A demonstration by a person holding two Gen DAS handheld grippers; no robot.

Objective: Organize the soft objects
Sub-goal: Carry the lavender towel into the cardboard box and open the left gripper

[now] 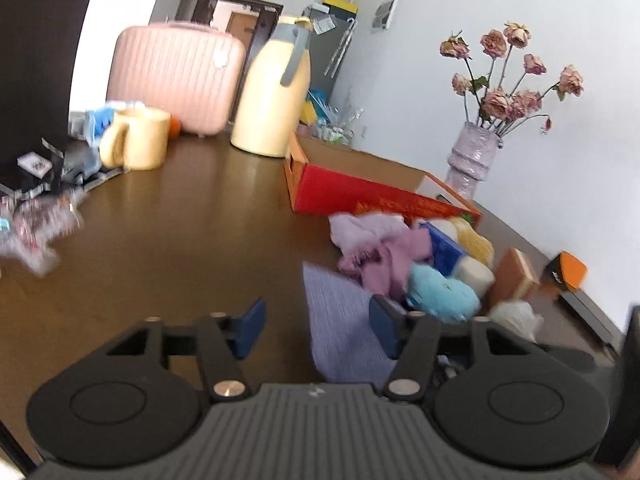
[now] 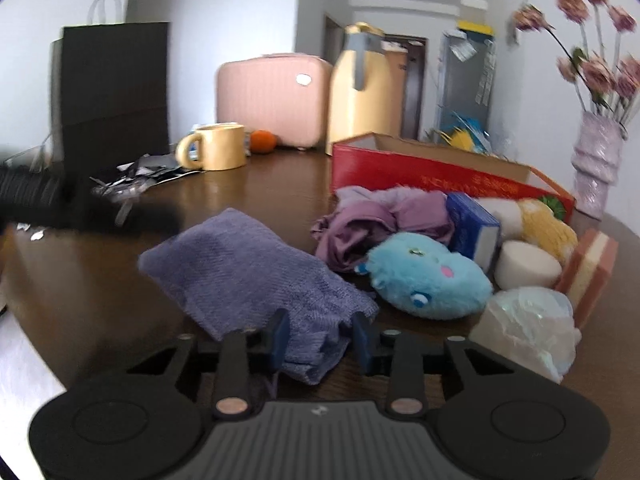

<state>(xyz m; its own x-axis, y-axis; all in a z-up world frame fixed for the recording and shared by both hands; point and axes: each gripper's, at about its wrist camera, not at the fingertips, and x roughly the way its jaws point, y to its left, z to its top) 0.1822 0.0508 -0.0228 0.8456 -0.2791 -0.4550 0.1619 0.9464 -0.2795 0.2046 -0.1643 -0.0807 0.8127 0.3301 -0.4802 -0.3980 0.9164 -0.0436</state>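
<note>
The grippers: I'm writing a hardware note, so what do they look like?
Both look identical. The left gripper and right gripper have blue pads on black linkage arms with metal pivot pins, two round black discs, and a ribbed grey body with a small logo. No cables visible.

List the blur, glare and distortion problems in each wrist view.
Left wrist view: motion blur smears the wrappers at the left edge and the soft pile; the fisheye bends the wall and tilts the vase. Right wrist view: the dried flowers are streaked, a dark blur crosses the left side, and the table shows window glare.
</note>
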